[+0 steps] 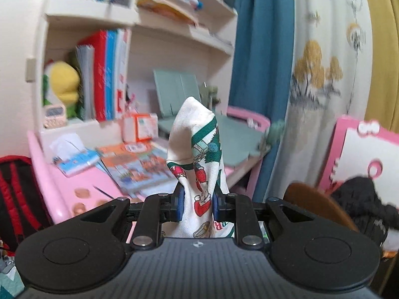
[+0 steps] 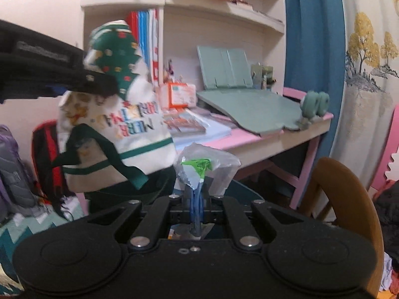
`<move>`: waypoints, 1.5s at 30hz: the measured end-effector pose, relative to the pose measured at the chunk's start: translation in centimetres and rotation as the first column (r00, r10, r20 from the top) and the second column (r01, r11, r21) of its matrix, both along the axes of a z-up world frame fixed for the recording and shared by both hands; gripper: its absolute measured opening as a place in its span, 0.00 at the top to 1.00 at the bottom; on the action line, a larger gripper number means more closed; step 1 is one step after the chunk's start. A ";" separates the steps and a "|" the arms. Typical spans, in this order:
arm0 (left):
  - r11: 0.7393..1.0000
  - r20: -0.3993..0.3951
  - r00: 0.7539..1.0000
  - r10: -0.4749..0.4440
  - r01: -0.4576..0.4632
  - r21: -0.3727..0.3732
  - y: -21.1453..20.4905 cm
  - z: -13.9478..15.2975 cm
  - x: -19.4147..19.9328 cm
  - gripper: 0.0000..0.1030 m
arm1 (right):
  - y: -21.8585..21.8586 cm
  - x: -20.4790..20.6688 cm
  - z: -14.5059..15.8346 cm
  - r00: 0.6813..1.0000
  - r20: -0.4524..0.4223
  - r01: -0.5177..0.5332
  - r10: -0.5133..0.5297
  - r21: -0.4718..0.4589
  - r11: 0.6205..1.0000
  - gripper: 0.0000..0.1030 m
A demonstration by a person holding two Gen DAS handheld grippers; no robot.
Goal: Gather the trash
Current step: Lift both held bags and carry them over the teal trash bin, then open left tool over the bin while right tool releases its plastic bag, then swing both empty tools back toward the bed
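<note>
A white cloth bag (image 1: 194, 137) printed with green and red Christmas pictures stands up between the blue pads of my left gripper (image 1: 198, 199), which is shut on it. The right wrist view shows the same bag (image 2: 139, 134) hanging at the left with its green straps loose, under the black left gripper (image 2: 99, 84). My right gripper (image 2: 197, 199) is shut on a crumpled clear plastic wrapper (image 2: 212, 167) with a green print. The wrapper sticks up past the fingertips, just right of the bag.
Ahead is a pink desk (image 2: 249, 137) with books, an orange box (image 2: 177, 94) and a green stand (image 2: 224, 67), below cream bookshelves (image 1: 99, 15). A blue curtain (image 2: 311, 49) hangs at the right. A brown chair back (image 2: 349, 199) is close at the right, and a red backpack (image 1: 15, 186) is at the left.
</note>
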State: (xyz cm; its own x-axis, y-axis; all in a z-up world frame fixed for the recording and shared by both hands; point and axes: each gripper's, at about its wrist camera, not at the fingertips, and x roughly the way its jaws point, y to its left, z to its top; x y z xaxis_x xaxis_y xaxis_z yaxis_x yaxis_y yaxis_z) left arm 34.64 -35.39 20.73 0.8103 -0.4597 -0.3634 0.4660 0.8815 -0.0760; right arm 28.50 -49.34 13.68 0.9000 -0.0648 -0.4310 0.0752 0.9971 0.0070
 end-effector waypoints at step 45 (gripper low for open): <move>0.994 -0.192 0.977 0.097 -0.084 0.073 12.6 -2.1 -8.3 0.33 | 6.7 -6.3 3.1 0.965 -0.057 -0.253 0.257 0.080 0.964 0.63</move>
State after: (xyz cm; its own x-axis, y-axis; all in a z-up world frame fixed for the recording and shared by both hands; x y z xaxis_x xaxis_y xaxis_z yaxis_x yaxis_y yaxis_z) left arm 26.30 -22.80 18.64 0.7582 -0.3582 -0.5448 0.3658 0.9254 -0.0995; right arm 22.20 -42.64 16.79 0.8521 0.1961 -0.4853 -0.1788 0.9804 0.0824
